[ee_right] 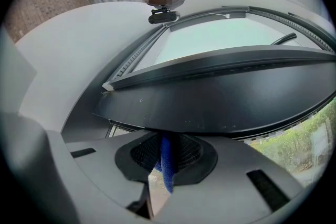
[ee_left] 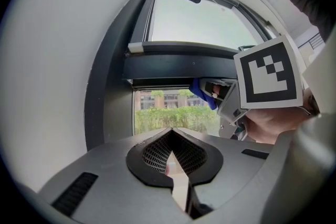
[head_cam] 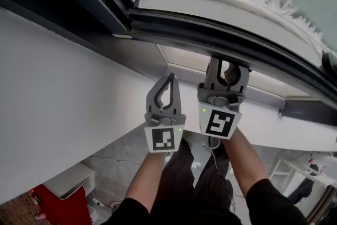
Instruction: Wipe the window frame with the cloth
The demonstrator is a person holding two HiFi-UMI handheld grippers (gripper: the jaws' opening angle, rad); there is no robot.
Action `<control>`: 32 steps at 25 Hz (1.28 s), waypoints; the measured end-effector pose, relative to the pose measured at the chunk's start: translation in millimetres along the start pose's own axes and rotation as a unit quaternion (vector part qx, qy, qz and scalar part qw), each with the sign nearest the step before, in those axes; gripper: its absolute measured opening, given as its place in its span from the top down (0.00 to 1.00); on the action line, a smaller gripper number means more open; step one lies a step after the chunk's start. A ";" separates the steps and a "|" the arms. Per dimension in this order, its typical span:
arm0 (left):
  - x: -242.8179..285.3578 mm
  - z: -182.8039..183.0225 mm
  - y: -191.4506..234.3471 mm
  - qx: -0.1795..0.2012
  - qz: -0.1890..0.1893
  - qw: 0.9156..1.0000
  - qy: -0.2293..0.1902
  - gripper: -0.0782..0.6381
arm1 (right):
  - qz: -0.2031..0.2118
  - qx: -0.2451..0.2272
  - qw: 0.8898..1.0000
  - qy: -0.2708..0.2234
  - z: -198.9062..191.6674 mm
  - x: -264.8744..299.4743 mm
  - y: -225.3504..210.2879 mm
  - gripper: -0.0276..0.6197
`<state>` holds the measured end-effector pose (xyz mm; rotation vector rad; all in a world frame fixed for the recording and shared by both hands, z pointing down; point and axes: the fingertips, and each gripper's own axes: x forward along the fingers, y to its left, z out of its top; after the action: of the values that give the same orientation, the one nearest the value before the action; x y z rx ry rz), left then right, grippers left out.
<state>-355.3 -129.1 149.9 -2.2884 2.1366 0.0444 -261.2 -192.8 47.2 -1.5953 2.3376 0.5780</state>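
Left gripper (head_cam: 169,80) is hanging just beside the right one, jaws fully together, gripping nothing. Right gripper (head_cam: 227,67) jaws are pinching the blue cloth (ee_right: 167,162), which is touching the underside of the dark window frame (head_cam: 221,37).

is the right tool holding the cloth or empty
Shut on the cloth: in the right gripper view the right tool pinches that blue strip between its jaws.

White wall (head_cam: 63,87), pale tiled floor (head_cam: 118,163), greenery (ee_left: 178,118) outside.
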 end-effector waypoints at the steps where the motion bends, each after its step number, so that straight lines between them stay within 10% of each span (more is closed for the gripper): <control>1: -0.8 -1.5 1.5 -0.002 0.000 1.000 0.002 0.88 | 0.001 -0.001 1.000 0.000 0.1 0.3 1.1 0.92; 32: -19.6 -12.3 37.2 -0.004 0.021 1.000 0.015 0.88 | 0.048 -0.007 0.999 -0.015 -1.1 25.7 67.2 0.92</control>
<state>-393.5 -112.4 163.1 -2.2622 2.2032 0.0194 -333.1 -193.0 49.6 -1.4765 2.4050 0.6361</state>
